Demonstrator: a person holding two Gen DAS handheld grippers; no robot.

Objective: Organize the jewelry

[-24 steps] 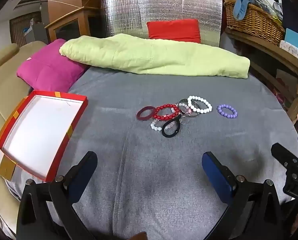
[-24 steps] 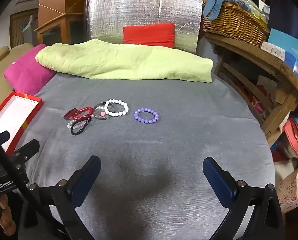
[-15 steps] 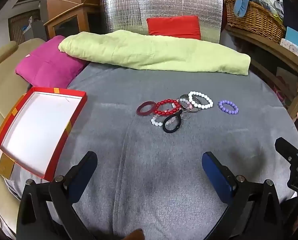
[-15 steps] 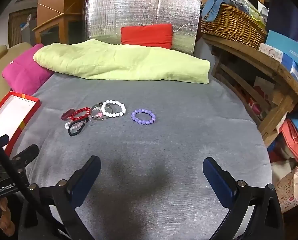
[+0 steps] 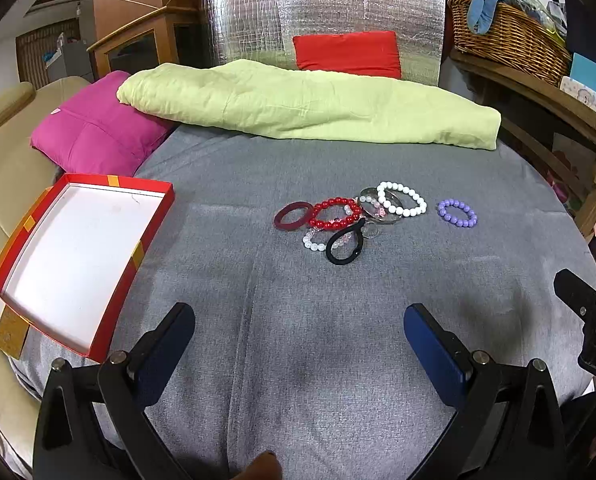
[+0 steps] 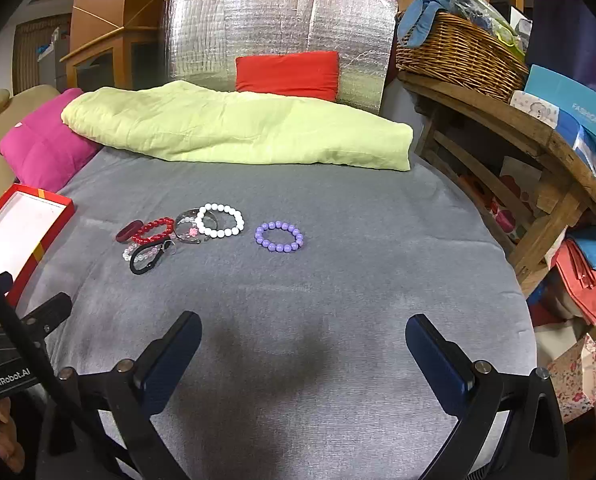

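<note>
Left wrist view: left hand-held gripper [image 5: 298, 340] spread wide, nothing held; right hand-held gripper [image 6: 304, 344] likewise. Bracelet pile [image 5: 350, 216] sits centre frame on bed [image 5: 298, 360], red box [image 5: 73, 256] at left. Purple bracelet [image 6: 279, 236], lying apart, is best taken first.

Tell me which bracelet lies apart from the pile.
The purple bead bracelet. It lies alone on the grey cover, right of the white bead bracelet, touching nothing, while the others overlap in one cluster.
</note>
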